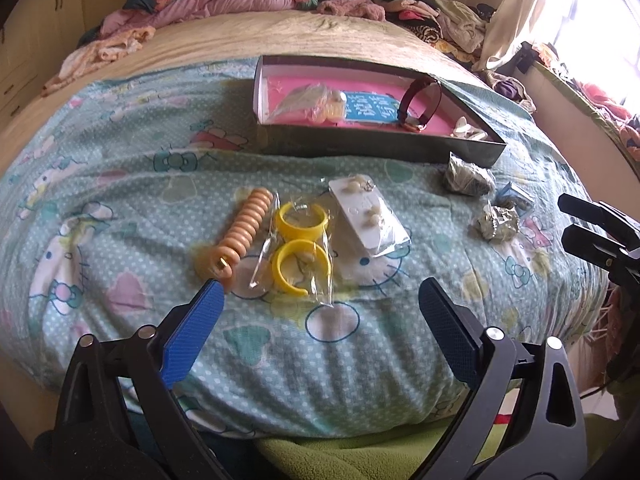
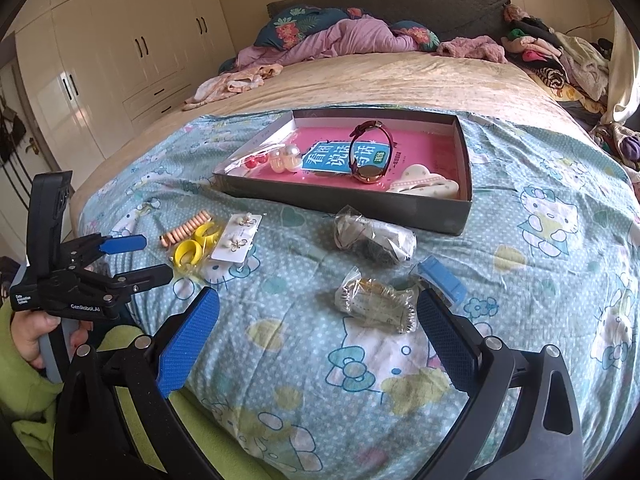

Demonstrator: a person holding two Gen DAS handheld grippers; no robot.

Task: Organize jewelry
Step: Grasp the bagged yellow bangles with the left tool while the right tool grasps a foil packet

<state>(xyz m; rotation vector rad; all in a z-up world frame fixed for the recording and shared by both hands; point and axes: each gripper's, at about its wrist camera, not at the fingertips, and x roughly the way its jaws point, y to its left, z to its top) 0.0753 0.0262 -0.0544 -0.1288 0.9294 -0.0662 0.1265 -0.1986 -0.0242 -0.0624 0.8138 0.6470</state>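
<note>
My left gripper (image 1: 320, 286) hangs open just above the bedspread, nothing between its blue pads. Right past its tips lie a clear bag of yellow hoop earrings (image 1: 300, 244), a peach spiral band (image 1: 240, 228) and a white earring card (image 1: 370, 216). My right gripper (image 2: 318, 296) is open too, low over a bagged silver piece (image 2: 374, 304) that sits just beyond its fingers. A darker bagged piece (image 2: 372, 236) and a small blue box (image 2: 442, 278) lie close by. The dark open box (image 2: 340, 200) behind holds a red-strapped watch (image 2: 370, 152), pearl earrings (image 2: 286, 158) and a white clip (image 2: 424, 184).
A Hello Kitty spread (image 1: 120, 208) covers the near half of the bed. Rumpled bedding (image 2: 340, 36) and piled clothes (image 2: 560, 60) crowd the far end. White wardrobes (image 2: 100, 60) stand at the left. A hand in a green sleeve (image 2: 28, 336) holds the left gripper (image 2: 158, 256).
</note>
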